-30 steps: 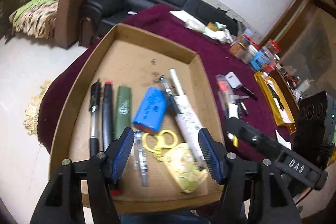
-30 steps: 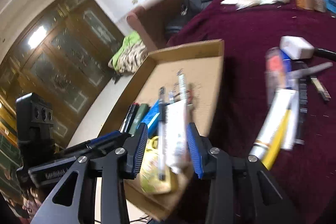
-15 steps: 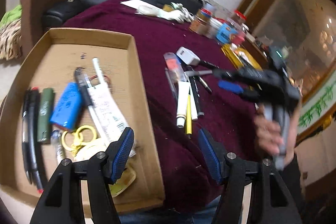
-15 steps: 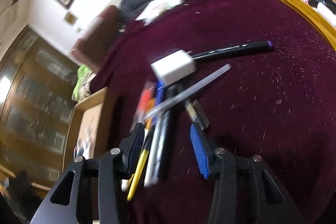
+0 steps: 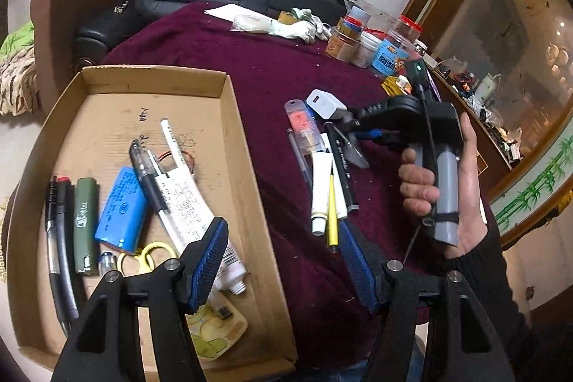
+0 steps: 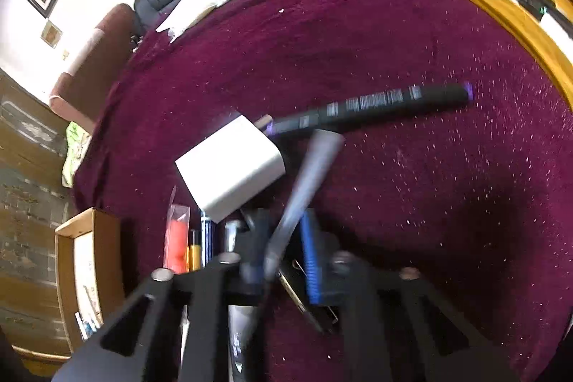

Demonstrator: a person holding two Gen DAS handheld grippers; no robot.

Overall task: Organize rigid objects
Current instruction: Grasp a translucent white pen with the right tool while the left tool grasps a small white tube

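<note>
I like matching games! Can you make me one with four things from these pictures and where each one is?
Things:
1. green lighter
2. white charger block
3. white glove
4. yellow scissors

Places:
A. on the red cloth beside the pens
B. far end of the table, by the jars
C. in the cardboard box, next to the blue pack
D. in the box, handles near the left hand-held gripper

Pairs: 1-C, 2-A, 3-B, 4-D
</note>
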